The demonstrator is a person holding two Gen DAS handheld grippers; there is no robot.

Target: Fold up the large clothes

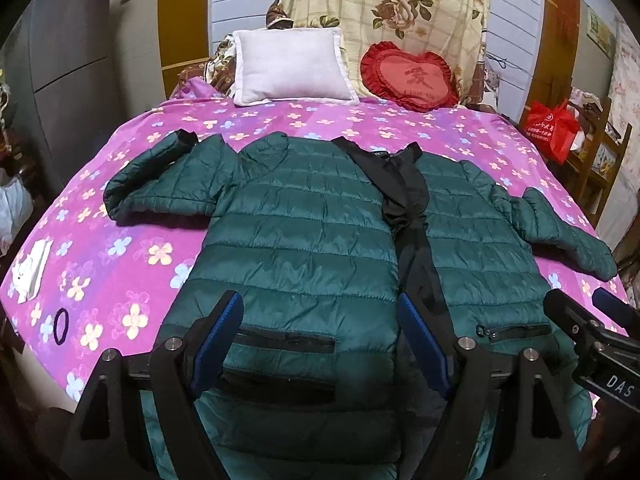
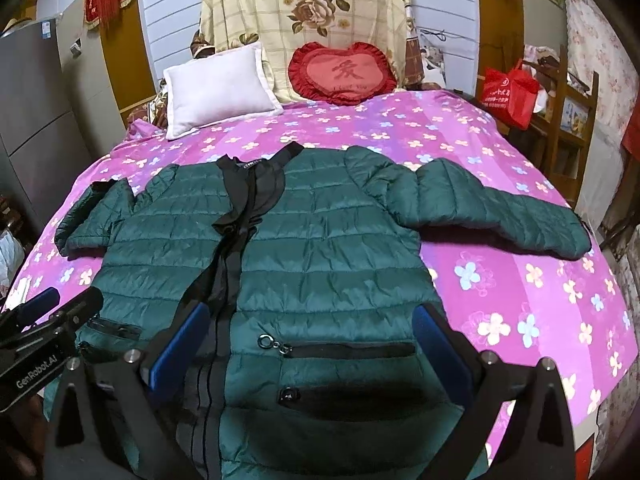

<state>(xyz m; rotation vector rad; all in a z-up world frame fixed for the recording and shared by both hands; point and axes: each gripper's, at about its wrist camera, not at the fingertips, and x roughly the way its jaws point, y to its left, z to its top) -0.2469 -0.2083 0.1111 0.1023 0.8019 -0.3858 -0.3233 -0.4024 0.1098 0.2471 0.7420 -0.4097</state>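
A dark green quilted jacket (image 1: 300, 232) (image 2: 328, 240) lies flat and face up on the pink flowered bed sheet (image 1: 120, 240) (image 2: 520, 280). Its front is unzipped, and black lining shows down the middle. Both sleeves are spread out to the sides. My left gripper (image 1: 320, 300) (image 2: 74, 300) hovers open over the left front panel near the zip pocket (image 1: 284, 340). My right gripper (image 2: 311, 310) (image 1: 580, 300) hovers open, jaws wide, over the right front panel above its pocket (image 2: 352, 350). Neither gripper holds any fabric.
A white pillow (image 1: 292, 66) and a red heart cushion (image 1: 412, 76) lean at the head of the bed. On the sheet at the left lie a black hair tie (image 1: 61, 326) and a white item (image 1: 32, 268). A red bag (image 2: 508, 92) sits on wooden shelves at the right.
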